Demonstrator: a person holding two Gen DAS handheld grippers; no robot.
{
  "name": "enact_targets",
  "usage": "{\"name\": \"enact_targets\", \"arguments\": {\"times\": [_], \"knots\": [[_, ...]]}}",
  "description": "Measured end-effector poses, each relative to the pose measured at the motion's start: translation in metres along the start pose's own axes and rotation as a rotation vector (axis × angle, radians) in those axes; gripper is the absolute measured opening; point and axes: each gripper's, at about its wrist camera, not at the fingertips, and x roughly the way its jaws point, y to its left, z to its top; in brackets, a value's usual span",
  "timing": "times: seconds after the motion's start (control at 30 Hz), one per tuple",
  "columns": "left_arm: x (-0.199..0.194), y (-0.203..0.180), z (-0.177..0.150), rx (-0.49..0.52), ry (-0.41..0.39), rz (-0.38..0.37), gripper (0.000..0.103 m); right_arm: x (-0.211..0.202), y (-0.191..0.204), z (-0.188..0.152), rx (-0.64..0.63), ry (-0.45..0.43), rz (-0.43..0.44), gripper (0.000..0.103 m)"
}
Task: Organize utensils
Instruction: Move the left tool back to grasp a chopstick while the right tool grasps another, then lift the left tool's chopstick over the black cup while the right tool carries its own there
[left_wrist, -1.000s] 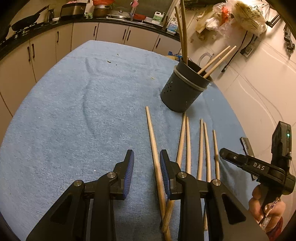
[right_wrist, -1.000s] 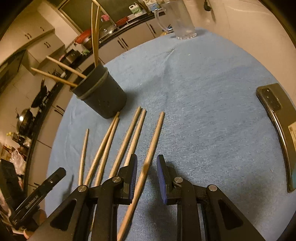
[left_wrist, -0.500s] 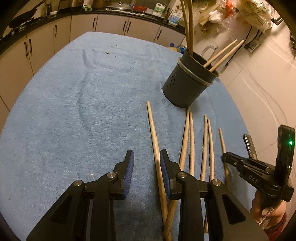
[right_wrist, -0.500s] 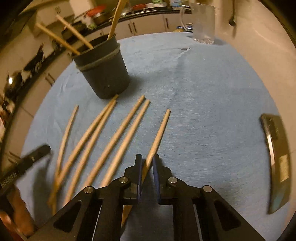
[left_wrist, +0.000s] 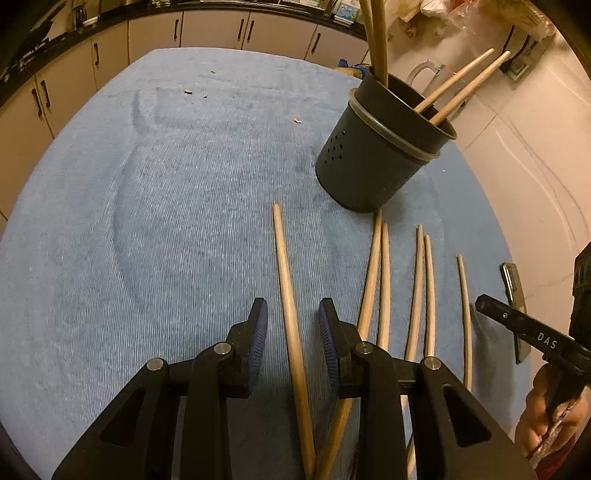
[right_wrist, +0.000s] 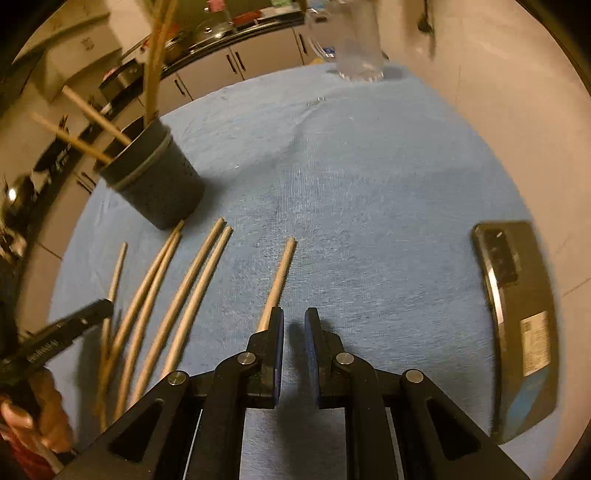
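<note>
Chopsticks lay in a loose fan on the blue towel (left_wrist: 155, 229), six of them, tips toward the dark holder (left_wrist: 369, 158), which stood at one o'clock in the left view with four more sticks leaning in it.

Against a second ago, the left gripper (left_wrist: 291, 317) had slid sideways. The leftmost chopstick (left_wrist: 282, 258), then close against its right pad, now ran up the middle of its gap, with the fingers apart and touching neither side.

The right gripper (right_wrist: 294, 325) had narrowed to a slim gap. Half a second ago the rightmost chopstick (right_wrist: 280, 269) sat between its fingers; now only towel showed in the gap, and that stick ran in behind the left finger.

Only the left camera showed crumbs (left_wrist: 188, 91) on the towel at eleven o'clock and, at four o'clock, the hand (left_wrist: 546, 424) holding the right tool. Only the right camera showed the whole phone (right_wrist: 517, 314) lying at three o'clock, a blurred glass jug (right_wrist: 358, 48) at twelve, and the other hand (right_wrist: 33, 417) at eight.
</note>
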Motion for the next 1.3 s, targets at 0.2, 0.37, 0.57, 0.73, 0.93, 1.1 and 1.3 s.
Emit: {"name": "enact_targets", "arguments": {"times": [0.2, 0.37, 0.57, 0.73, 0.93, 1.1, 1.3], "knots": [[0.009, -0.006, 0.008, 0.020, 0.012, 0.071, 0.007, 0.009, 0.006, 0.011, 0.040, 0.023, 0.043, 0.020], [0.005, -0.003, 0.006, 0.023, 0.017, 0.060, 0.007, 0.016, 0.016, 0.015, 0.011, 0.035, 0.022, 0.022], [0.007, -0.001, 0.012, 0.026, 0.014, 0.049, 0.007, 0.022, 0.028, 0.015, -0.019, 0.028, -0.024, 0.019], [-0.004, 0.003, 0.009, 0.004, -0.021, 0.013, 0.007, 0.017, 0.039, 0.010, -0.023, 0.023, 0.055, 0.007], [-0.050, -0.005, 0.003, -0.001, -0.140, -0.041, 0.006, -0.018, 0.049, 0.002, -0.040, -0.077, 0.115, 0.007], [-0.092, -0.021, -0.006, 0.028, -0.242, -0.065, 0.006, -0.064, 0.062, -0.015, -0.062, -0.214, 0.158, 0.007], [-0.130, -0.032, -0.023, 0.053, -0.314, -0.077, 0.006, -0.110, 0.072, -0.036, -0.086, -0.333, 0.200, 0.007]]}}
